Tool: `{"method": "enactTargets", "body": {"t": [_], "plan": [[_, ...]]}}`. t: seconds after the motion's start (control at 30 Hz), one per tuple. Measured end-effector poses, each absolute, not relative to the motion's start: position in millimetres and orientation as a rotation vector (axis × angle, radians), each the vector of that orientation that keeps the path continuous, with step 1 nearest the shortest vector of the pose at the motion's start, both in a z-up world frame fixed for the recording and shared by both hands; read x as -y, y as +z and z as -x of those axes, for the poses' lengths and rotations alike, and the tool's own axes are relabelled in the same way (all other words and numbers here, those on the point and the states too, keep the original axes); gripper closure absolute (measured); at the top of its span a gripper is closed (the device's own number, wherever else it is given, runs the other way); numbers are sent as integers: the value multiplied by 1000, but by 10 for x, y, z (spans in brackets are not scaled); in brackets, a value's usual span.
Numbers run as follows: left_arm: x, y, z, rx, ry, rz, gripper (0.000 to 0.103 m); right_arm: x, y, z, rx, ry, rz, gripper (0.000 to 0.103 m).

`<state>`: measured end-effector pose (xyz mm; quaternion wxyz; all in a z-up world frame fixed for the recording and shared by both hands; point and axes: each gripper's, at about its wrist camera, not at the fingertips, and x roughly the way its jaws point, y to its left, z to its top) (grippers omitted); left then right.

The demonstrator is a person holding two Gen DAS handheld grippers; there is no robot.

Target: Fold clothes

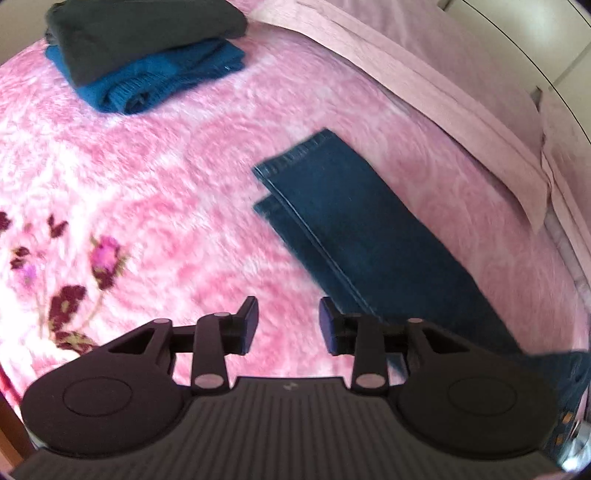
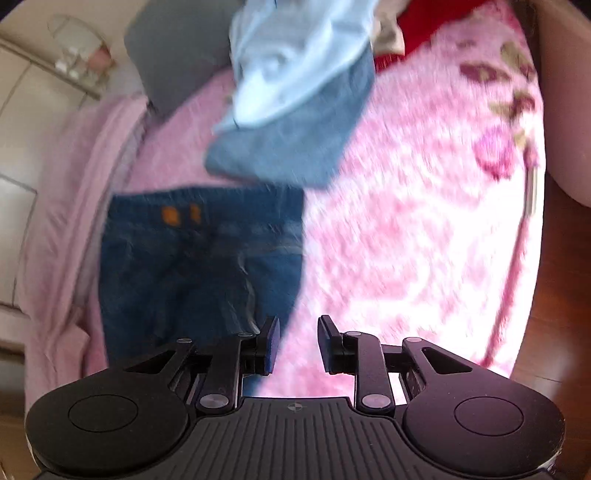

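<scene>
Dark blue jeans [image 1: 362, 229] lie flat on a pink floral blanket [image 1: 155, 206], legs stacked one on the other and running up to the hems. My left gripper [image 1: 288, 325] hovers open just left of the legs, nothing between its fingers. In the right wrist view the waist end of the jeans [image 2: 199, 258] lies spread with orange rivets showing. My right gripper [image 2: 298, 341] is open over the jeans' right edge, empty. A folded stack, dark grey garment [image 1: 147, 33] on a teal sweater [image 1: 155, 81], rests at the far left.
Pink pillows [image 1: 443, 77] line the right side of the bed. Unfolded clothes pile beyond the jeans: a light blue garment [image 2: 295, 62], a grey-blue one [image 2: 295, 147], something red [image 2: 428, 33], and a grey cushion [image 2: 177, 55]. Wooden floor [image 2: 546, 295] shows at the right.
</scene>
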<state>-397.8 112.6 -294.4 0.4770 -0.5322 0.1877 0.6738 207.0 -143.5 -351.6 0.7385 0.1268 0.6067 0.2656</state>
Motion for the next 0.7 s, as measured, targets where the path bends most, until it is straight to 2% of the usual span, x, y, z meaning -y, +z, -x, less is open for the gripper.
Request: {"method": "enactTargets", "body": {"t": [0.17,0.23,0.3,0.47,0.6,0.7], "plan": [[-1108,-3120,3922,-391,1625,1354,67,1399,-3837,-2118,-1369,600,-290,71],[-1191,-3185,3888,-375,1618,1348,64,1298,-3908,-2141,-1356,616,-312,57],[-1273,-3256,3863,-365,1617,1350,63,1207,-3894,-2188,-1332,642,-317,49],[-1459,-3383,3853,-332,1618,1384,66,970,-3909,-2267,-1298,661,-303,50],[-1550,-3353,3868,-283,1598,1385,67,885,-3633,-2148,-1149,737,-249,50],[-1630,-3376,3895,-270,1600,1411,67,599,-3561,-1997,-1178,858,-145,50]]}}
